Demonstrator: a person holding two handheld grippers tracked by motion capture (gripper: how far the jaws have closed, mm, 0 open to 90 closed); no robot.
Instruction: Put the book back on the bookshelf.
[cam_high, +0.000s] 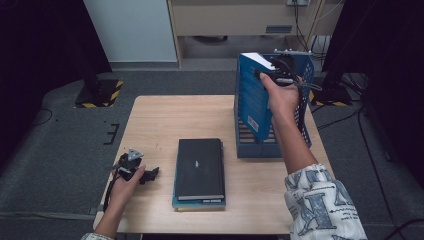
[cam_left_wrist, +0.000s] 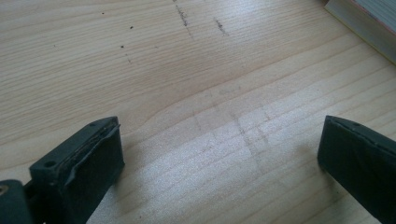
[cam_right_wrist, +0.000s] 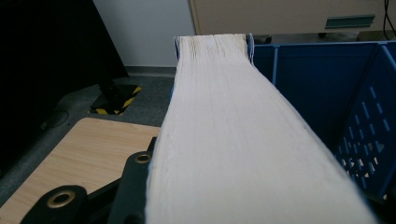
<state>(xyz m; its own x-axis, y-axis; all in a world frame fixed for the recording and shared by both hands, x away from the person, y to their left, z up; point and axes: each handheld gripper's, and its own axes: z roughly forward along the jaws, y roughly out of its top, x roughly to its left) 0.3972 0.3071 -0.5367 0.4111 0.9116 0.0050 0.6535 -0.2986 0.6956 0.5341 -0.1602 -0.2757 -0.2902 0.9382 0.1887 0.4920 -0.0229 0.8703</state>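
The blue book (cam_high: 253, 97) stands upright, long axis vertical, in the blue file rack (cam_high: 305, 127) at two o'clock on the surface (cam_high: 155, 125), its top clenched by the right gripper (cam_high: 278, 74) fingers, while the left gripper (cam_high: 134, 170) rests released at eight o'clock beside the stacked dark books (cam_high: 200, 170).

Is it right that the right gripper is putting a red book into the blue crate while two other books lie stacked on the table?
Not quite: the book in the right gripper is blue, not red, as the high view shows. The rest holds: it goes into the blue crate, and two stacked books lie on the table.
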